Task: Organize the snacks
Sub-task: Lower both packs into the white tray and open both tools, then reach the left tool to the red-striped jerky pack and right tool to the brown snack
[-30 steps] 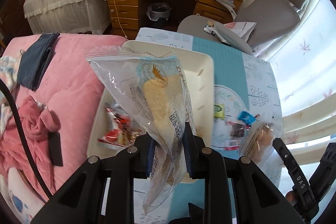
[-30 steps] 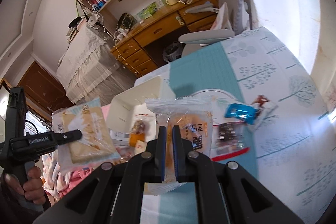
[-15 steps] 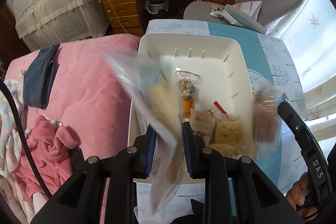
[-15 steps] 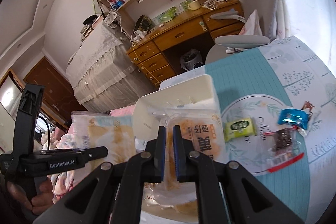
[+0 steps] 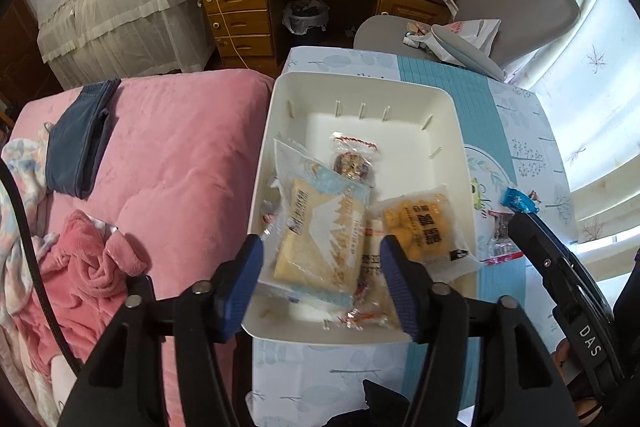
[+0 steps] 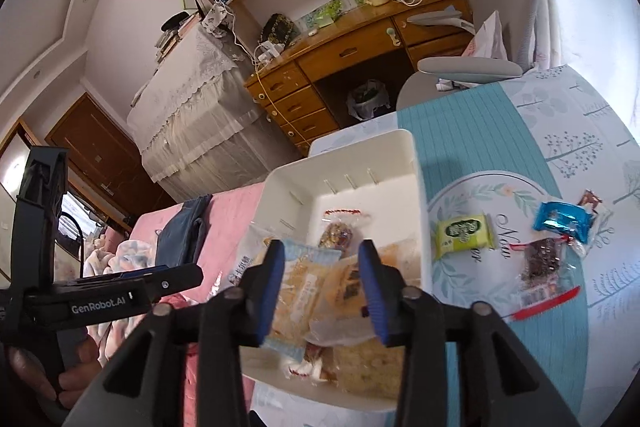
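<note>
- The white rectangular plastic bin [image 5: 460, 147] sits at the table's left edge beside a pink quilted bed [image 5: 172, 163]; its far half is bare.
- Left gripper [image 5: 322, 283] jaws are opening, clear of the pale-blue cake packet [image 5: 320, 235] in the bin.
- Right gripper [image 6: 322, 291] jaws are opening above the orange biscuit packet [image 5: 420, 231], gripping nothing.

Wrapped snacks [image 5: 320, 239] inside white bin [image 5: 456, 131]
</note>
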Demonstrator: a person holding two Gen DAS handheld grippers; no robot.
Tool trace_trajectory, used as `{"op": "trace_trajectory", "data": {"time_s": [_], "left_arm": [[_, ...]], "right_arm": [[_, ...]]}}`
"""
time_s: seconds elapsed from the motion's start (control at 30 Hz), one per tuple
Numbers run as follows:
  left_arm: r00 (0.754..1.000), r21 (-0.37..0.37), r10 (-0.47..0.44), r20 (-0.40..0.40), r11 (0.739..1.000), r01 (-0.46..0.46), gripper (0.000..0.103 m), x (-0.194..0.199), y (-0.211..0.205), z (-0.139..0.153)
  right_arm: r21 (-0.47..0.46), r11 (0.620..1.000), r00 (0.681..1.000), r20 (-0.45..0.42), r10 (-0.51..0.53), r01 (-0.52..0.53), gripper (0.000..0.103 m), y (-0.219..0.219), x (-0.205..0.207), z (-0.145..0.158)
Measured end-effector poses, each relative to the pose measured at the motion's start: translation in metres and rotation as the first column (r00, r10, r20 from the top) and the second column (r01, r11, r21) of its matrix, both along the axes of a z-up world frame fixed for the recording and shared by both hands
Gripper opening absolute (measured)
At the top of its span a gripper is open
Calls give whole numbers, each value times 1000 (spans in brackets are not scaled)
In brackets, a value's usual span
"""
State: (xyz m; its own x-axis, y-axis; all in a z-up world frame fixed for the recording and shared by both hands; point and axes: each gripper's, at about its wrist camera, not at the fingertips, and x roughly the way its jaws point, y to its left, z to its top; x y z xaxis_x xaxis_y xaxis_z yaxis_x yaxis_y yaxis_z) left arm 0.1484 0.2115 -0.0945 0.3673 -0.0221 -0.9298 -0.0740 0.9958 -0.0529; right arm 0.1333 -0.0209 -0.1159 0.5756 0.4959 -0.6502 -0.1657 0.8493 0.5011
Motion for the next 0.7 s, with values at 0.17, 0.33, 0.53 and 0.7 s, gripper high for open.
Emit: {"op": "trace_trajectory", "data": {"time_s": [0.17, 0.33, 0.53, 0.7], "left_arm": [[1000, -41, 21, -11, 999, -22, 73, -11, -18, 2], [999, -87, 33, -8, 996, -34, 73, -23, -46, 3], [999, -126, 47, -23, 991, -50, 73, -33, -88, -3], [998, -138, 48, -37, 989, -52, 74, -37, -122, -10]], "right_arm": [[-39, 999, 999, -34, -5, 3, 53, -21, -9, 2], [-83, 996, 998, -57, -13, 8, 67, -52, -19, 3], [-126, 992, 996, -87, -22, 10, 68, -97, -24, 1], [-152, 988, 993, -116, -22, 4, 69, -127, -23, -5]]}}
